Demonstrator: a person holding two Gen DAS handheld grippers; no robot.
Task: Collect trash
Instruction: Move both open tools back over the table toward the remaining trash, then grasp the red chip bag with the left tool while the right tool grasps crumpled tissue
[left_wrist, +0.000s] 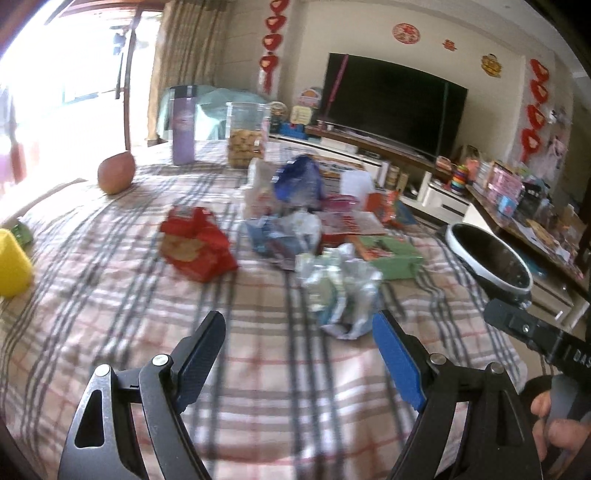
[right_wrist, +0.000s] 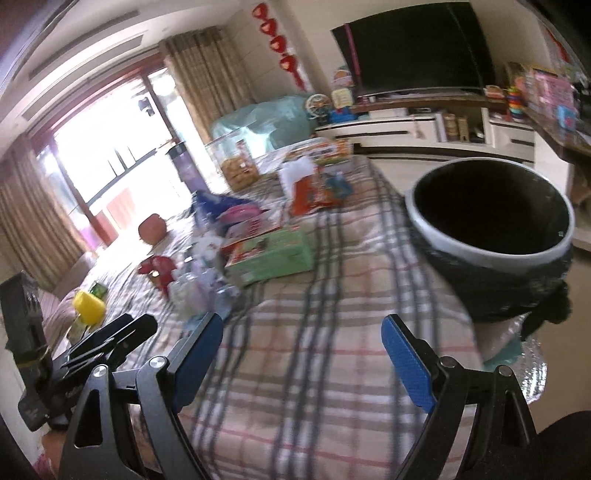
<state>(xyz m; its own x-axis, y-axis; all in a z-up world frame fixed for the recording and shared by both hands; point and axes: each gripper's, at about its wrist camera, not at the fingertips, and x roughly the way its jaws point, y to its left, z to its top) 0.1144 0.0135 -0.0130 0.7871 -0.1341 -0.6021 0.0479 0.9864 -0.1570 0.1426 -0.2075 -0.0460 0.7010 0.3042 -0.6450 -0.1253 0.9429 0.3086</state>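
Observation:
Trash lies on a plaid tablecloth (left_wrist: 110, 280): a crumpled silvery-green wrapper (left_wrist: 341, 291), a red snack bag (left_wrist: 195, 242), a clear-blue wrapper (left_wrist: 284, 232) and a blue bag (left_wrist: 299, 177). My left gripper (left_wrist: 299, 334) is open and empty, just short of the silvery wrapper. My right gripper (right_wrist: 303, 339) is open and empty over bare cloth. A bin with a white rim and black liner (right_wrist: 491, 221) stands at the table's right edge, also in the left wrist view (left_wrist: 491, 258). The wrappers show in the right wrist view (right_wrist: 195, 284) at left.
A green box (right_wrist: 269, 254), red boxes (left_wrist: 351, 221), a cookie jar (left_wrist: 245, 134), a purple tumbler (left_wrist: 183, 125), a brown round fruit (left_wrist: 115, 172) and a yellow cup (left_wrist: 13, 264) share the table. A TV (left_wrist: 391, 103) and cabinets stand behind.

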